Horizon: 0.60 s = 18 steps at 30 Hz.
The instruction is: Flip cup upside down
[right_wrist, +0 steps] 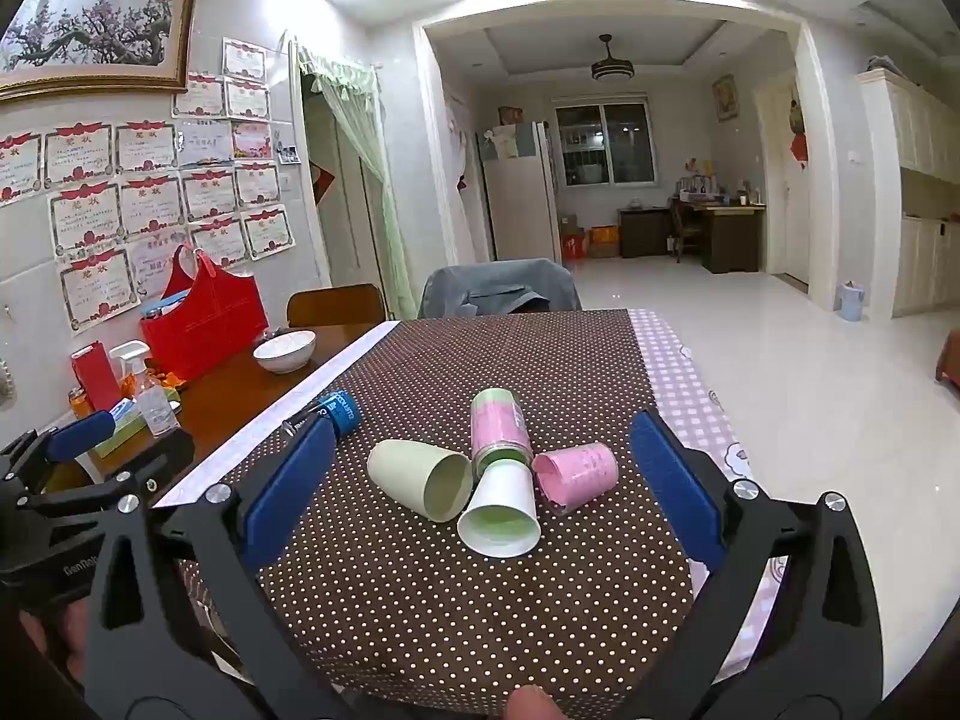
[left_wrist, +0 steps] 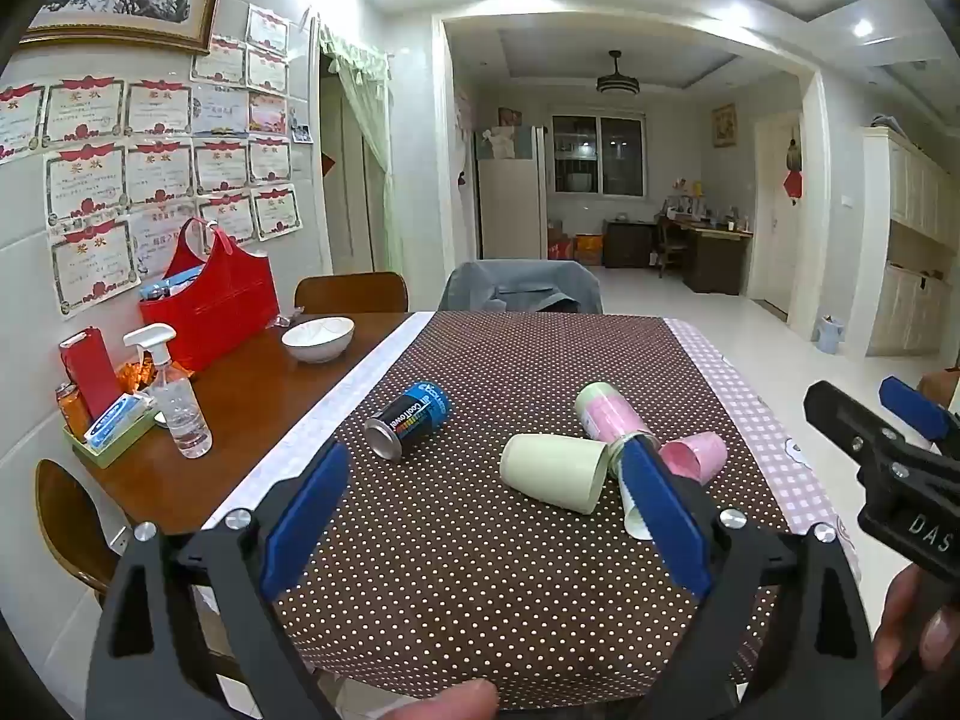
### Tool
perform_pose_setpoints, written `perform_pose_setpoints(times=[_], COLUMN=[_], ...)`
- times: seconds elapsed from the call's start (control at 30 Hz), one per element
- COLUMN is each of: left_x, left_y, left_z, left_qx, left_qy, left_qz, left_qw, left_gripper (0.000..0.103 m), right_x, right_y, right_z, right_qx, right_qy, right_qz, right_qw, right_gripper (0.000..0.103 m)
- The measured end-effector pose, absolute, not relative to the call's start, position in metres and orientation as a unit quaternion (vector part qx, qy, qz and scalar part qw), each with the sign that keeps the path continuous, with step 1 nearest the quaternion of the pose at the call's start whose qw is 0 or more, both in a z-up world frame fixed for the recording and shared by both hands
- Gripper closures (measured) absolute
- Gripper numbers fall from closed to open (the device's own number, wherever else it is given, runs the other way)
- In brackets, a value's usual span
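Note:
Several cups lie on their sides on the brown dotted cloth point(right_wrist: 420, 588). A pale green cup point(right_wrist: 420, 480) point(left_wrist: 555, 471) has its mouth facing right and toward me. A white paper cup point(right_wrist: 501, 510) lies beside it, its mouth toward me; in the left wrist view point(left_wrist: 633, 519) my right finger hides most of it. A pink cup point(right_wrist: 576, 474) point(left_wrist: 696, 456) lies at the right. A pink-and-green jar point(right_wrist: 499, 426) point(left_wrist: 606, 411) lies behind them. My left gripper point(left_wrist: 480, 510) is open and empty, short of the cups. My right gripper point(right_wrist: 480, 492) is open and empty, its fingers either side of the cluster, nearer me.
A blue-and-black can point(left_wrist: 411, 420) point(right_wrist: 339, 411) lies on its side at the cloth's left. On the bare wooden table point(left_wrist: 252, 420) stand a white bowl point(left_wrist: 318, 337), a spray bottle point(left_wrist: 174, 396) and a red basket point(left_wrist: 210, 300). Chairs point(left_wrist: 521, 288) stand at the far edge.

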<state>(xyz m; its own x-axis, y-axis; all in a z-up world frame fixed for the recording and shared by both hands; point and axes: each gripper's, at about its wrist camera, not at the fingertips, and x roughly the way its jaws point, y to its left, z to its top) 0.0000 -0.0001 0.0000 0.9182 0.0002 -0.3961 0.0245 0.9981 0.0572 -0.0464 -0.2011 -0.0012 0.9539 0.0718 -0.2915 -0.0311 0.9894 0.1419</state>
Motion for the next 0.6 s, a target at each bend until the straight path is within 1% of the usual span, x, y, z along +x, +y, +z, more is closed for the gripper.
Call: perform_pose_setpoints(times=[0.6], left_x=[0.0004], left_y=[-0.0003], left_z=[-0.0001], left_qx=[0.03], left_qy=[0.201], left_qz=[-0.006], left_qw=[0.979], left_gripper=[0.012], right_x=[-0.0457], right_y=[-0.1999], right_z=[-0.0015], right_qx=[0.073], right_qy=[0.147], right_qz=[0.028], right_qw=[0.986], right_gripper=[0.006])
